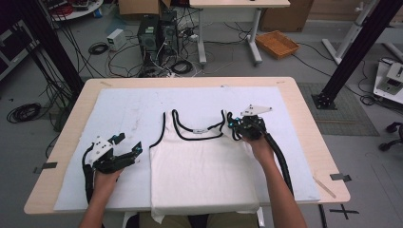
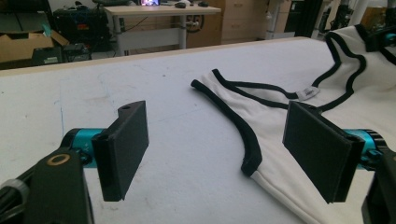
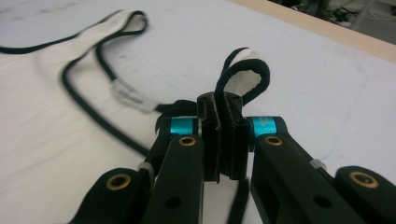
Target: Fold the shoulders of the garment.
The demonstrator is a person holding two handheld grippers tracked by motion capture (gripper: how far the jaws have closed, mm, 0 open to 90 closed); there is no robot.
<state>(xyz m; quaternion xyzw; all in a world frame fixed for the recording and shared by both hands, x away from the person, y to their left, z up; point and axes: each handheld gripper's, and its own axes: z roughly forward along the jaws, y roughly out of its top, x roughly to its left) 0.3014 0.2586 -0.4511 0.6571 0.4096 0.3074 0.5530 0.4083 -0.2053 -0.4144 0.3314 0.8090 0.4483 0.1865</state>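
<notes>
White tank top (image 1: pixel 202 166) with black binding lay flat, front up, on the pale mat (image 1: pixel 123 109) in the middle of the table (image 1: pixel 304 109), hem hanging over the near edge toward the person. Its right shoulder strap (image 3: pixel 243 74) stood up in a small loop out of the right gripper (image 3: pixel 223 105), whose jaws were pinched tight on the bound edge just below the loop. The other strap (image 2: pixel 233 119) lay slack on the mat, curling away from the neckline and its small label (image 2: pixel 308 92). Left gripper (image 2: pixel 224 149) rested to the garment's left, jaws spread wide and holding nothing, the slack strap and side seam lying between and beyond the pads without contact. Judged: thin jersey, very light, limp, likely to sag and drag rather than keep shape if lifted by one point; the black binding looked the firmest place to pinch, at strap tops or armhole edge. Beyond the table, cables and computer cases on the floor.
</notes>
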